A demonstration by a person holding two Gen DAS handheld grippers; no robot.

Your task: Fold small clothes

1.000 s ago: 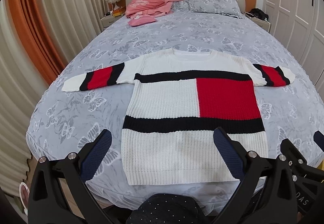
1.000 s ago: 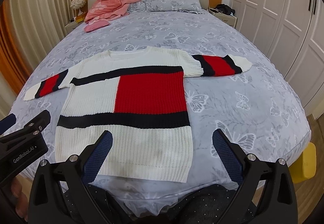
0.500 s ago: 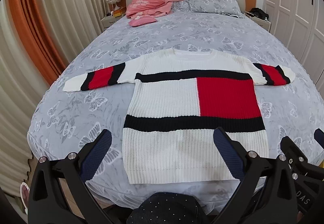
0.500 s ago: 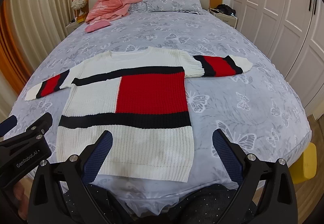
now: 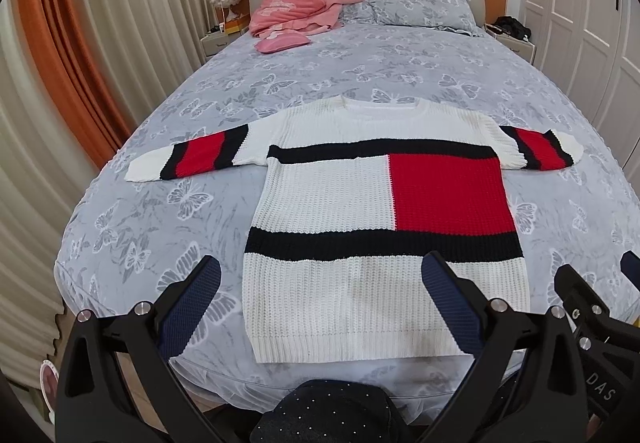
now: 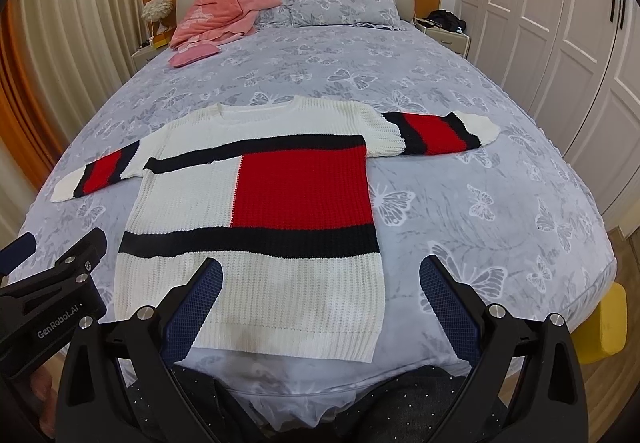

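Note:
A white knit sweater [image 5: 328, 199] [image 6: 188, 195] with black bands and a red block lies flat, front up, near the foot of the bed, both sleeves spread sideways. Its hem faces me. My left gripper [image 5: 320, 307] hovers open above the hem's left half, nothing between its blue pads. My right gripper [image 6: 320, 303] also stands open, over the hem's right corner. Each gripper shows at the edge of the other's view.
The bed [image 5: 360, 59] has a grey butterfly cover. Pink clothes [image 5: 296, 7] and grey pillows [image 5: 420, 7] lie at the headboard. Curtains [image 5: 120, 23] hang on the left, white wardrobes [image 6: 560, 43] stand on the right. A yellow object [image 6: 608, 323] sits by the bed's right corner.
Both views have shifted slightly, with the sweater sitting a little lower and nearer in the frames. The sweater itself has not moved and both grippers stay open.

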